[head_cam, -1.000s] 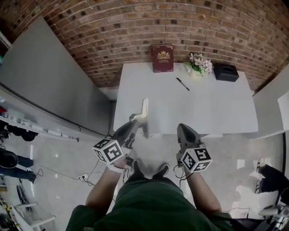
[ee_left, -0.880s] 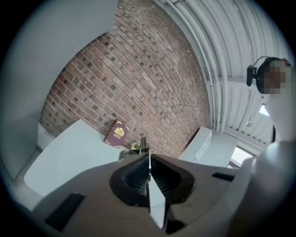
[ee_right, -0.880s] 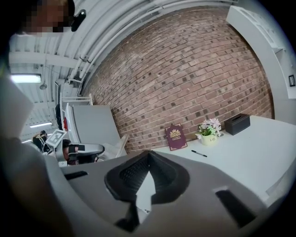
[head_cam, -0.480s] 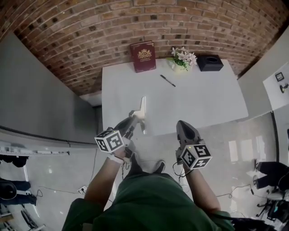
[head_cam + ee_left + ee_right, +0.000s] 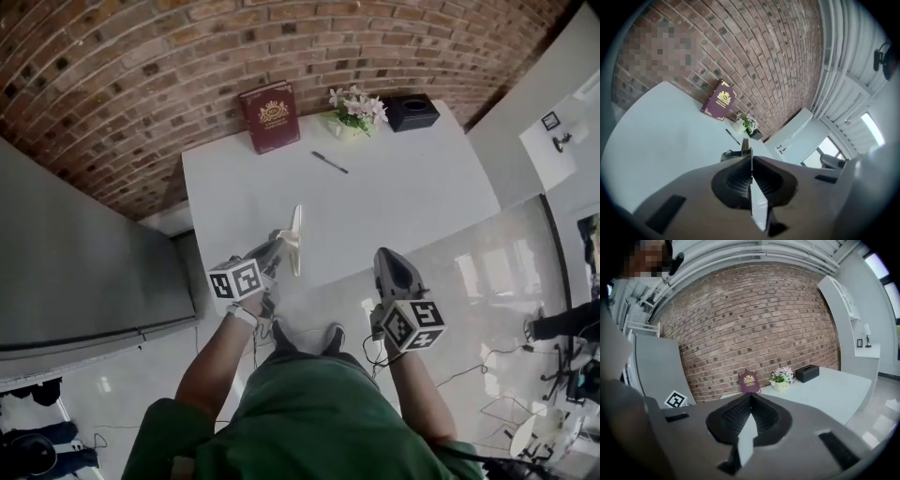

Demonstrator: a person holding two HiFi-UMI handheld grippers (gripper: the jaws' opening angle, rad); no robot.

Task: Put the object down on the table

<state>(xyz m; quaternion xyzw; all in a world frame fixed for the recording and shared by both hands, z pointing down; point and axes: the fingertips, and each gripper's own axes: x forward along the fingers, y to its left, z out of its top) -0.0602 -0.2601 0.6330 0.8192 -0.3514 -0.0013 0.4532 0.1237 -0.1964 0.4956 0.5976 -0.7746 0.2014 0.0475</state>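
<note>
A thin white flat panel (image 5: 295,238) stands on edge over the near edge of the white table (image 5: 403,202). My left gripper (image 5: 280,247) is shut on its lower end. In the left gripper view the panel (image 5: 745,143) shows only as a narrow edge sticking out between the closed jaws of the left gripper (image 5: 749,156). My right gripper (image 5: 393,270) hangs in front of the table's near edge, over the floor. It is shut, and the right gripper view shows the right gripper (image 5: 750,397) with nothing between its jaws.
At the table's far side by the brick wall stand a maroon book (image 5: 270,116), a small pot of flowers (image 5: 353,107) and a black box (image 5: 413,112). A black pen (image 5: 330,162) lies near them. A grey partition (image 5: 84,272) stands at the left.
The view has swung, so the table now sits tilted and further left. The left gripper still holds the panel, which now reaches a little further in over the table's near edge. The right gripper stays shut.
</note>
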